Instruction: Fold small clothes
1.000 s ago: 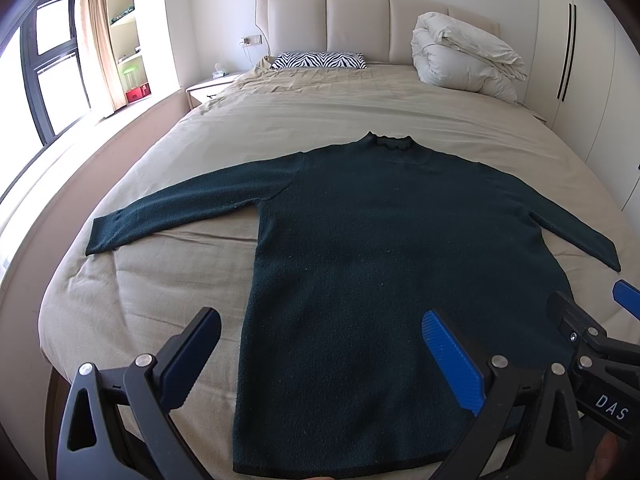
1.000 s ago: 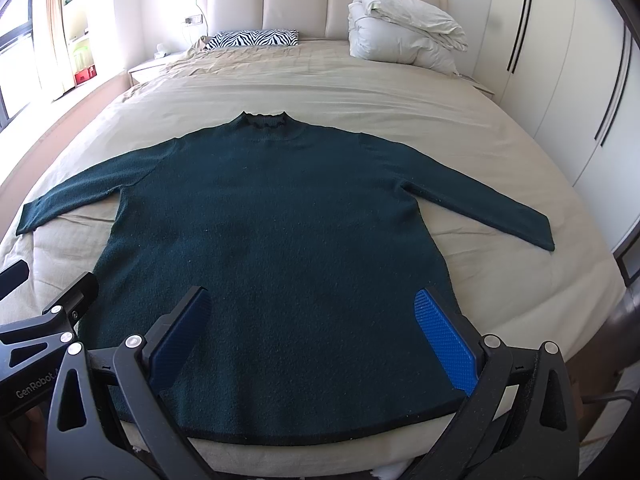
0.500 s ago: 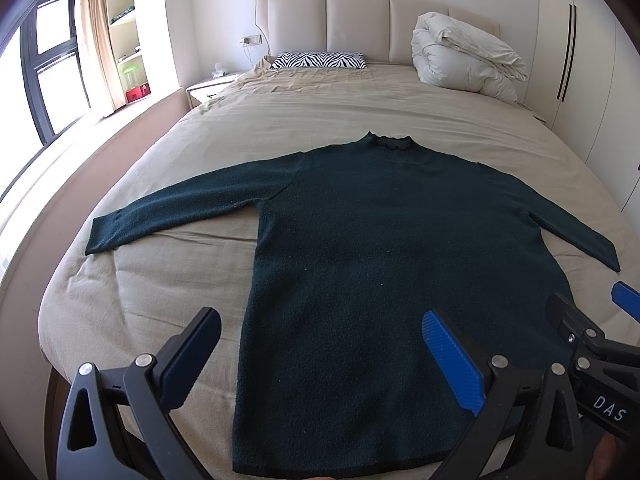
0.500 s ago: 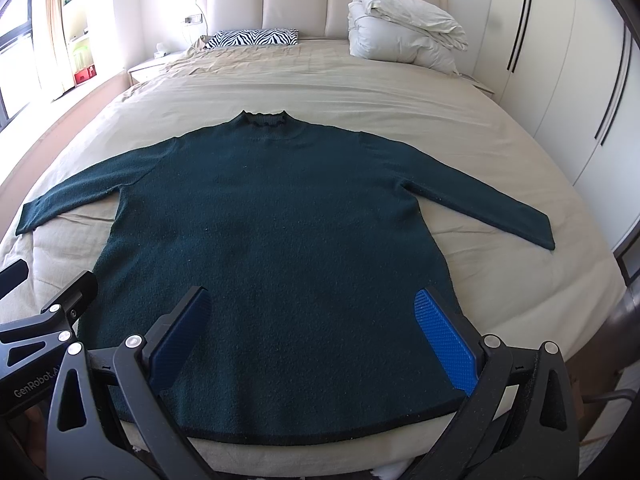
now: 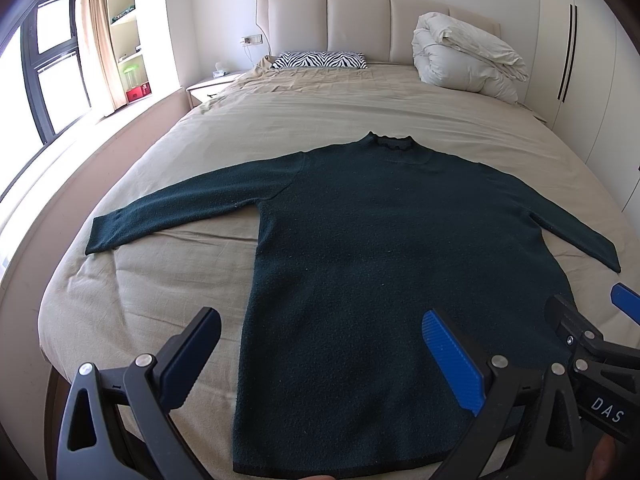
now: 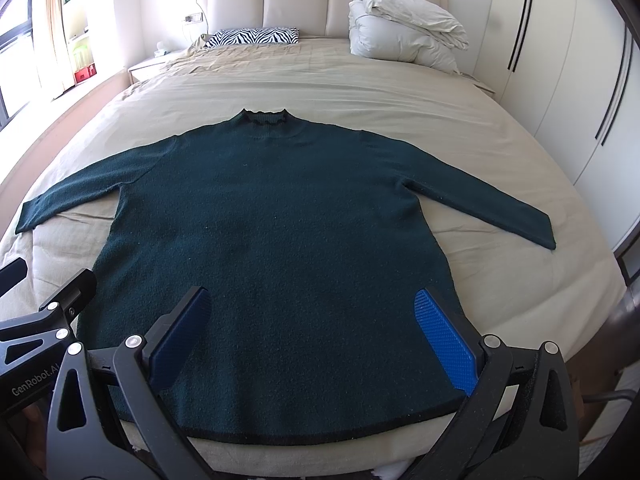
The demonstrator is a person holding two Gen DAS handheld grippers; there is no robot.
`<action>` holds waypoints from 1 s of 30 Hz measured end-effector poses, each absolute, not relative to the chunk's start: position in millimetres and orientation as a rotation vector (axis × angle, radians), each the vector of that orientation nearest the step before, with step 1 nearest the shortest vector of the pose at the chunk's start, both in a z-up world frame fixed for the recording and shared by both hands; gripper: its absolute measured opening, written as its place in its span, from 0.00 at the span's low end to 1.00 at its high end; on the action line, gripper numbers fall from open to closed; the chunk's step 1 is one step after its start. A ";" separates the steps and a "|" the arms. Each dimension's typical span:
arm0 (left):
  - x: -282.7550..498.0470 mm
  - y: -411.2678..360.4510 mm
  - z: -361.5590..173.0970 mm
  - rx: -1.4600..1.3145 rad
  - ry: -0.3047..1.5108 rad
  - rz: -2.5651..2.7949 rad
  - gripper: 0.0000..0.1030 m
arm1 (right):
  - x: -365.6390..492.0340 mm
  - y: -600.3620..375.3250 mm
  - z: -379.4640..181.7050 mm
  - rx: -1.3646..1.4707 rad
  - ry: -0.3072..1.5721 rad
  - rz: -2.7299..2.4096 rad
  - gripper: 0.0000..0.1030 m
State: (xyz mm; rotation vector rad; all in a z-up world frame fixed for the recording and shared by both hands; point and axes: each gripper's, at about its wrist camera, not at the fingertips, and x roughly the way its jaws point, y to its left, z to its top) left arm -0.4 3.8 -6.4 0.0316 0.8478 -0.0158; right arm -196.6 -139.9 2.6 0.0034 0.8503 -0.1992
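Dark green sweater (image 6: 276, 240) lies flat on the bed (image 6: 460, 128), face up, sleeves spread, evidently laid out for folding; left gripper (image 5: 320, 354) and right gripper (image 6: 312, 334) hover over its hem, both released and empty

Black-framed left tongs (image 5: 320, 354), right tongs (image 6: 312, 334), blue ribbed pads, silver screws

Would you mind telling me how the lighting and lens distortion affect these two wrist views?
Left wrist view: the window at left is blown out, and the bed edges bow under fisheye distortion. Right wrist view: light is more even, the dark green sweater shows its knit texture sharply, and the wardrobe doors curve near the rim. Both views darken at the corners.
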 end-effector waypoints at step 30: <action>-0.4 5.4 -10.9 0.030 0.852 -0.011 1.00 | -194.5 -138.6 -1.6 0.007 0.859 -0.198 1.00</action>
